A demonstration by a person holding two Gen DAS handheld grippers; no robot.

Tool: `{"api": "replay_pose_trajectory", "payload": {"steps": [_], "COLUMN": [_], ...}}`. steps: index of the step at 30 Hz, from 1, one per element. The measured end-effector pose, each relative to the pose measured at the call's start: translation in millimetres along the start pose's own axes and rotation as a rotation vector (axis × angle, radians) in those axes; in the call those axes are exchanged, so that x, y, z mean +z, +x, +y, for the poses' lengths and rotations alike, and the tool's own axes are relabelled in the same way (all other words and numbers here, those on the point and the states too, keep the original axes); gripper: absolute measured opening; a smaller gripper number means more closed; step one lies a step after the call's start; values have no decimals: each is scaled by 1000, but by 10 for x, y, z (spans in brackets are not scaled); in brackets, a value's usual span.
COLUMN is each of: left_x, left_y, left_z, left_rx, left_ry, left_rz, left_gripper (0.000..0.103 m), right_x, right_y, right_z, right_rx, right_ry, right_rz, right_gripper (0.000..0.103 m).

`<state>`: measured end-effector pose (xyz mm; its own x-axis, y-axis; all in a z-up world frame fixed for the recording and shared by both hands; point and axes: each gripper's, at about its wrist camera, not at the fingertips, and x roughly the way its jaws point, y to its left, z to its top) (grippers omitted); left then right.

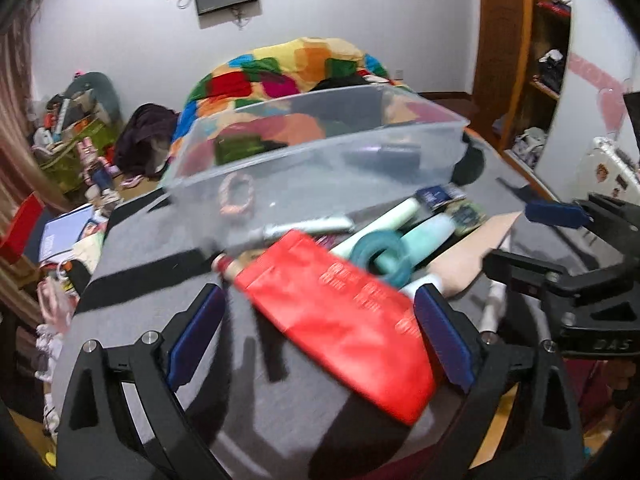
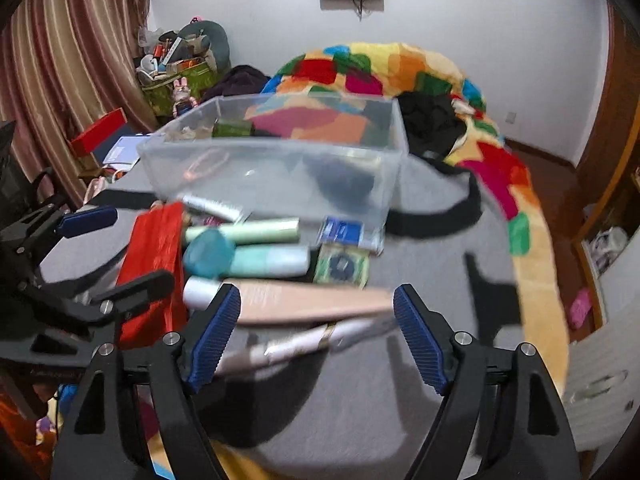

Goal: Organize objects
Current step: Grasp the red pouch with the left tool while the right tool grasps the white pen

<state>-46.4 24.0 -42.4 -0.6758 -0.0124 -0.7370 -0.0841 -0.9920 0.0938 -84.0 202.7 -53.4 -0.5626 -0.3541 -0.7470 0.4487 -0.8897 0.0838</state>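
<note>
A clear plastic bin (image 1: 316, 160) (image 2: 276, 168) stands on a grey cloth. In front of it lies a pile: a red packet (image 1: 340, 320) (image 2: 154, 256), a teal ring (image 1: 380, 254) (image 2: 208, 256), pale green tubes (image 2: 264, 230) and a beige box (image 2: 312, 300). My left gripper (image 1: 320, 312) is open, its pads either side of the red packet. My right gripper (image 2: 318, 312) is open around the beige box, with a white tube (image 2: 304, 344) below it. The bin holds a pink band (image 1: 236, 196) and a dark object (image 2: 344, 184).
A blue packet (image 2: 344, 230) and a green packet (image 2: 340, 266) lie by the bin. A multicoloured blanket (image 2: 400, 68) covers the bed behind. Clutter and a red box (image 2: 98, 132) sit at the left by the curtain. A wooden shelf (image 1: 536, 60) stands at the right.
</note>
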Motion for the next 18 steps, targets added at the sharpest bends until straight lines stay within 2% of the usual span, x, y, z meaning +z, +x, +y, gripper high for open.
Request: {"api": "replay_pose_trajectory", "payload": {"steps": [5, 8, 11, 14, 16, 18], "left_x": [-141, -211, -209, -132, -42, 33], "left_y": [-103, -145, -187, -242, -240, -204], "left_z": [259, 397, 518, 496, 395, 245], "left_rx": [26, 43, 16, -23, -66, -99], "left_ry": [-40, -65, -135, -180, -185, -147], "left_rz": [-1, 14, 27, 1, -6, 4], "left_gripper": [97, 97, 97, 97, 97, 97], "right_x": [-160, -222, -241, -214, -203, -209], "right_y": [85, 37, -4, -36, -40, -27], "right_z": [7, -72, -164, -166, -95, 1], "right_rx": [-7, 1, -20, 0, 7, 8], "right_ry": [1, 16, 49, 69, 53, 21], "right_rz": [48, 42, 45, 42, 38, 39], "right_gripper": [77, 78, 78, 78, 78, 78]}}
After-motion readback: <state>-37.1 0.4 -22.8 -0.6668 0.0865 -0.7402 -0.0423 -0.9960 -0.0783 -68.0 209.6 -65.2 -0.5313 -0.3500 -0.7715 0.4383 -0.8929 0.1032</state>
